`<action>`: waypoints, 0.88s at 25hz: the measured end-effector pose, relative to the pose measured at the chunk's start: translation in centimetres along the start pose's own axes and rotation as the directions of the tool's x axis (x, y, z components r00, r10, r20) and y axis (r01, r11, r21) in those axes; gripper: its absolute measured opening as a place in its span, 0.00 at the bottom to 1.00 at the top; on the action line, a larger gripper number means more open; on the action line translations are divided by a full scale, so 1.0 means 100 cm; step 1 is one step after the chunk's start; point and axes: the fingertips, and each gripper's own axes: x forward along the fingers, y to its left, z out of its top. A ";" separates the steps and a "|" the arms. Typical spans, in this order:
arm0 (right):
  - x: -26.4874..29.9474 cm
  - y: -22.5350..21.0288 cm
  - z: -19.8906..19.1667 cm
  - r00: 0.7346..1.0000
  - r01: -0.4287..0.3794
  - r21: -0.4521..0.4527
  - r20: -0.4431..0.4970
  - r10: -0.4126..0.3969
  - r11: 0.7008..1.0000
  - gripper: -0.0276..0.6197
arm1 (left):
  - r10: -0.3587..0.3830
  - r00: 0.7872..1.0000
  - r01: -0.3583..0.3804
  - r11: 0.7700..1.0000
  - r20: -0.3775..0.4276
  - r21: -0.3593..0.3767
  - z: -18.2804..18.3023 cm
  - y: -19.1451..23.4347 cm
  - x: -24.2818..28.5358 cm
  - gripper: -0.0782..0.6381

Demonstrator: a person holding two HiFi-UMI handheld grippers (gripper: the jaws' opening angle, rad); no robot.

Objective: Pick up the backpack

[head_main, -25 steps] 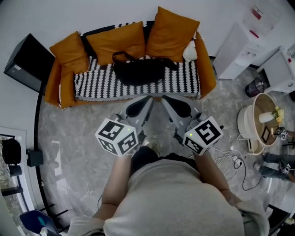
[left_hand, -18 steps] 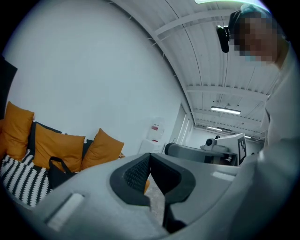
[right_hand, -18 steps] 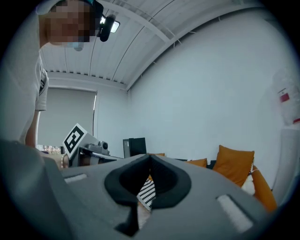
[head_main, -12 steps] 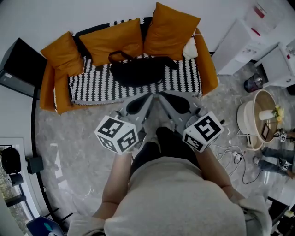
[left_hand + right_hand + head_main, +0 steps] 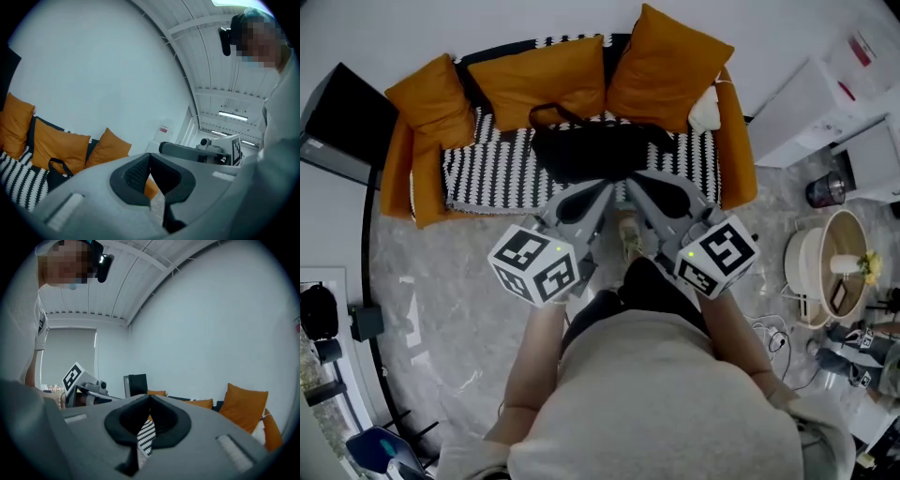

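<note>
A black backpack (image 5: 595, 150) lies on the striped seat of an orange sofa (image 5: 736, 141), its loop handle (image 5: 548, 112) against the back cushions. Both of my grippers point at it from the sofa's front edge, side by side and short of touching it. My left gripper (image 5: 607, 185) is shut and holds nothing; my right gripper (image 5: 630, 178) is also shut and holds nothing. In the left gripper view the backpack (image 5: 55, 172) shows low at the left, beyond the closed left gripper (image 5: 150, 154). In the right gripper view only striped cover (image 5: 147, 437) shows past the closed right gripper (image 5: 150, 397).
Three orange cushions (image 5: 539, 80) lean on the sofa back. A black box (image 5: 342, 117) stands left of the sofa, white cabinets (image 5: 825, 94) to its right. A round basket table (image 5: 825, 258) and loose cables (image 5: 778, 328) lie on the marble floor at the right.
The person has stepped toward the sofa. Both grippers have moved forward together, and their tips now reach the seat's front edge near the backpack. Both have stayed shut.
</note>
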 end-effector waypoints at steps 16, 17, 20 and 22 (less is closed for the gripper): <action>0.100 -0.167 0.044 0.995 -0.095 0.006 0.028 0.095 0.995 0.05 | 0.097 0.995 -0.097 0.995 0.027 0.000 0.067 0.107 0.138 0.12; 0.104 -0.176 0.045 0.995 -0.099 0.002 0.025 0.099 0.995 0.05 | 0.105 0.994 -0.106 0.994 0.029 0.001 0.070 0.113 0.145 0.12; 0.112 -0.205 0.048 0.995 -0.093 0.009 0.024 0.093 0.996 0.05 | 0.129 0.991 -0.128 0.992 0.041 -0.013 0.078 0.127 0.163 0.12; 0.115 -0.224 0.051 0.996 -0.082 0.022 0.031 0.082 0.996 0.05 | 0.136 0.990 -0.135 0.991 0.048 -0.026 0.082 0.133 0.175 0.12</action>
